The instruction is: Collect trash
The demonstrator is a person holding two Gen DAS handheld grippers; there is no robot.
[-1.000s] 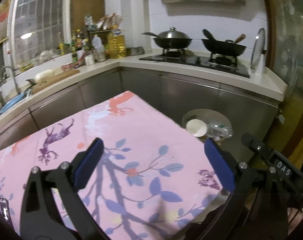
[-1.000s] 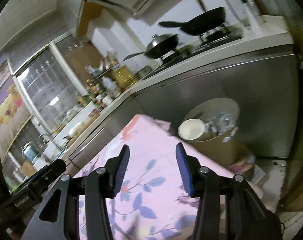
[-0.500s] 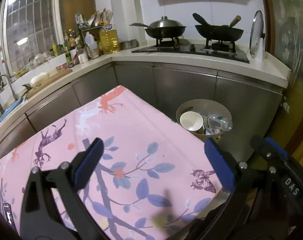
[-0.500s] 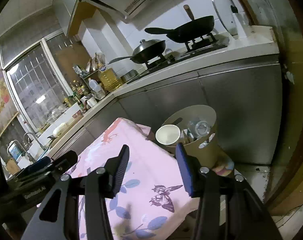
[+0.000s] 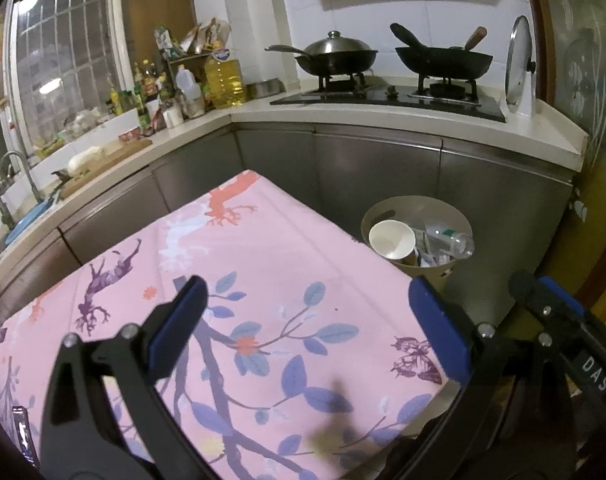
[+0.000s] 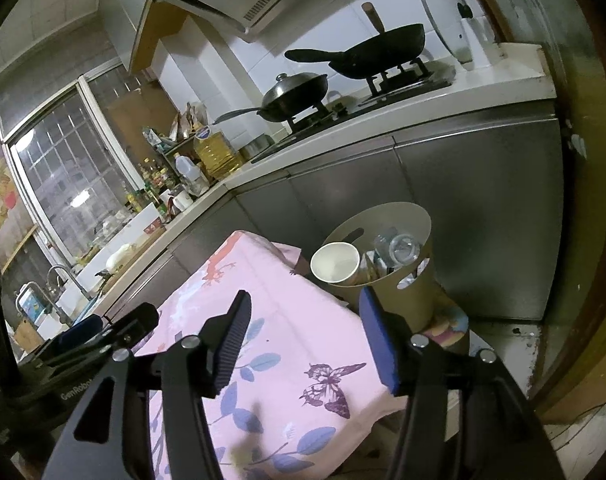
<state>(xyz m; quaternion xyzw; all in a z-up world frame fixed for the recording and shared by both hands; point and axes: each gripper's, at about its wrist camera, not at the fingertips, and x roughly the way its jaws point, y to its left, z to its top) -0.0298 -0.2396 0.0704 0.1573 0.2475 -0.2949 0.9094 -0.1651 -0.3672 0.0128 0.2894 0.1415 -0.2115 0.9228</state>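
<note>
Both my tongs empty: left tongs (image 5: pixel 303 320) spread wide, right tongs (image 6: pixel 303 340) parted, over pink-clothed bench (image 5: pixel 263 264). Trash, paper cup (image 5: pixel 392 239) and plastic bottle (image 5: pixel 449 240), sits in bin (image 5: pixel 417 206) beyond bench corner. No loose trash visible; I'd sweep views before committing, keep tongs apart.

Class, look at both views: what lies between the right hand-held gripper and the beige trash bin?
Only the pink floral tablecloth lies between the open right hand-held gripper and the beige trash bin; that stretch is bare, clearest in the right wrist view.
</note>
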